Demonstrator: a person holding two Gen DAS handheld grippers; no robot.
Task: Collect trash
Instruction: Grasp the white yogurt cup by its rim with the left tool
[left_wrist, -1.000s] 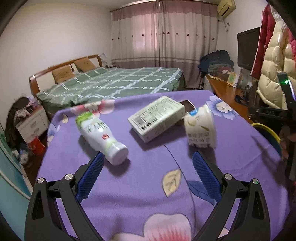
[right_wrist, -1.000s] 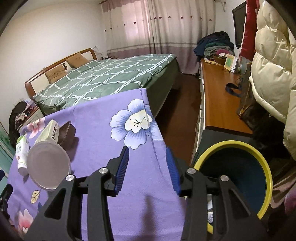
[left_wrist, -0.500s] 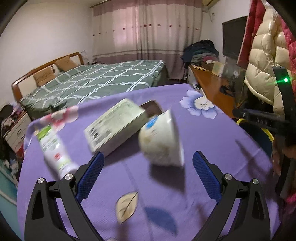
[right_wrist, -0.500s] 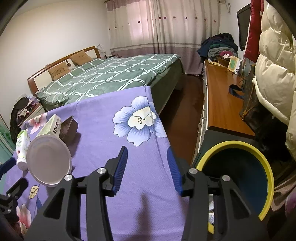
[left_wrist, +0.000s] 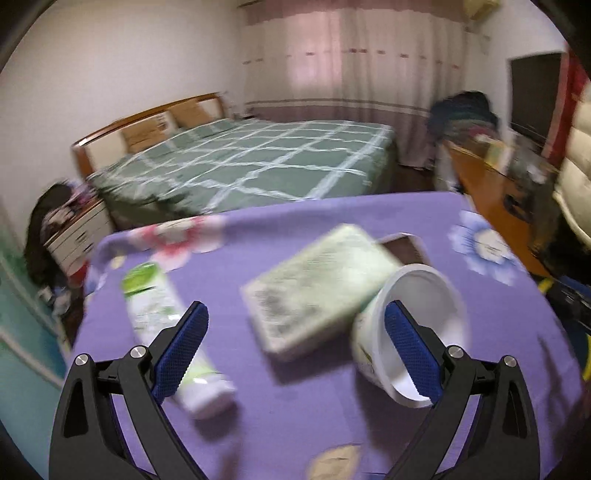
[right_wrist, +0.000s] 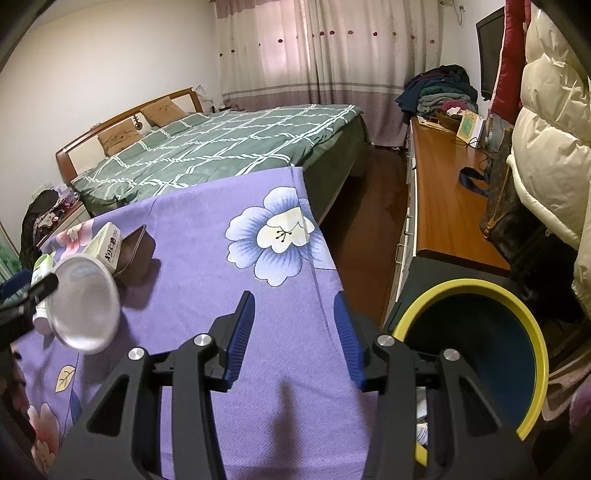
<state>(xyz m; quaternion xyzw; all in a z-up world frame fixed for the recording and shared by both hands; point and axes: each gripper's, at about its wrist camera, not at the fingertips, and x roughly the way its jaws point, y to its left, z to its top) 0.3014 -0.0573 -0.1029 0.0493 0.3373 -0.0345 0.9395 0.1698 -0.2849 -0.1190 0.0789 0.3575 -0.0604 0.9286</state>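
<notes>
Purple floral cloth (right_wrist: 207, 258) covers the table where the trash lies. A white plastic cup (left_wrist: 410, 332) rests on its side there, mouth toward the left wrist camera, and its inside looks empty and white. The left gripper (left_wrist: 295, 343) hovers over the cloth with its blue-padded fingers spread wide, clamping nothing; its right finger (left_wrist: 412, 347) appears in front of the cup's open mouth, though motion blur hides whether the pad touches the rim. Just left of the cup lies a pale green carton (left_wrist: 317, 284), closed and flat, with a dark brown tray-like item (left_wrist: 404, 247) partly tucked behind it. A white bottle with a green label (left_wrist: 166, 328) lies on its side nearer the left finger, cap toward the camera. The right gripper (right_wrist: 295, 332) hangs above the cloth's right edge, its fingers partly apart and holding nothing. Beside the table, on the floor to the right, stands a yellow-rimmed bin (right_wrist: 476, 354) with a dark blue interior; some pale scraps show low at its near side, though what they are cannot be told.
</notes>
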